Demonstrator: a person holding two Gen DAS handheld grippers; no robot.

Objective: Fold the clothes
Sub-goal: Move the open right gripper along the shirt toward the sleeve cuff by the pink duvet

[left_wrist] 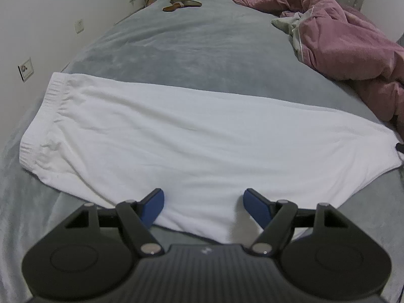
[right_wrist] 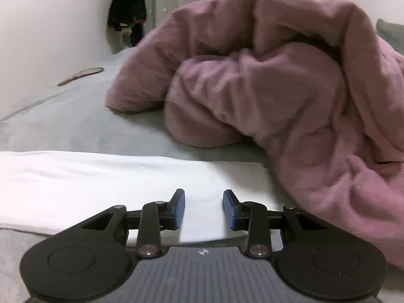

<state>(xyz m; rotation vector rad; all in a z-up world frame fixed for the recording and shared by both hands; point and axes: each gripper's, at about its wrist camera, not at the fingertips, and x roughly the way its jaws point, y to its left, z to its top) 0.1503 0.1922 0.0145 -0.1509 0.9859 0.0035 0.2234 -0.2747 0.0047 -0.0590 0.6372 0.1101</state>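
Nearest the lens in the left wrist view is the left gripper (left_wrist: 203,203), black-armed with blue pads, its fingers standing wide apart over the near edge of the white, soft knit trousers (left_wrist: 176,136) — nothing is clamped between them. The trousers are the landmark here: they lie flat across the grey plush bed cover (left_wrist: 192,50), one leg laid on the other, with the gathered elastic waistband (left_wrist: 44,116) at their left end and the leg hems at their right end.

The right gripper (right_wrist: 203,208), of the same make, hangs over the hem end of the trousers, its blue pads a moderate gap apart and no cloth pinched between them. Just right of the trousers and partly over their far hem corner sits a heaped dusty-pink fleece blanket (right_wrist: 290,88). Well beyond the trousers, toward the head of the bed, lies a small brown wooden hand mirror or paddle (left_wrist: 181,4) — I cannot tell which.

By my reading the lengthwise fold is done and the crosswise fold is not yet begun. The next move calls for each gripper to sink to the cloth and pinch both layers at an edge; the hem end would then be carried over toward the waistband, clear of the blanket.
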